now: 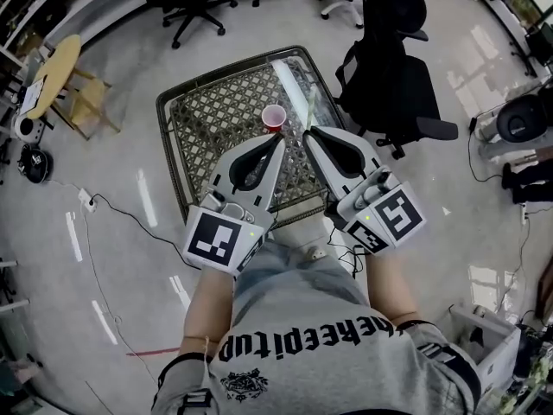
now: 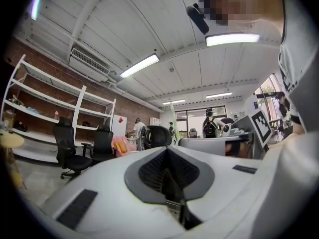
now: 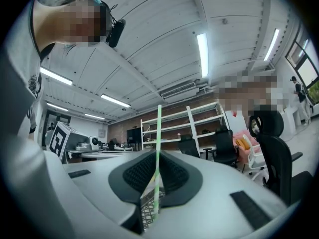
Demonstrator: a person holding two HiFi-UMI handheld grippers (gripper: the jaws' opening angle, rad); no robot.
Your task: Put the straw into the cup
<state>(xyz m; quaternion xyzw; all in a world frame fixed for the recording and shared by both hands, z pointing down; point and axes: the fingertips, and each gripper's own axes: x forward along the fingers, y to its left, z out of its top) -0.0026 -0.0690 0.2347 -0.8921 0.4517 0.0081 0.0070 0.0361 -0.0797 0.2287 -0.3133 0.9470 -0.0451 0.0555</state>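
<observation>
A small red cup [image 1: 274,117] stands upright on the wire-mesh table [image 1: 207,111], near its far middle. Just on the near side of the cup, my left gripper [image 1: 280,141] is shut with nothing in it; in the left gripper view its jaws [image 2: 167,151] meet tip to tip. My right gripper [image 1: 308,133] is to the right of the cup and is shut on a thin pale green straw [image 1: 309,109]. The straw [image 3: 158,143] sticks out past the closed jaws [image 3: 155,156]. It is outside the cup.
A clear plastic strip [image 1: 288,74] lies on the far part of the table. A black office chair [image 1: 393,72] stands close to the table's right side. A small wooden table [image 1: 56,72] is at far left. Cables [image 1: 112,210] run across the floor.
</observation>
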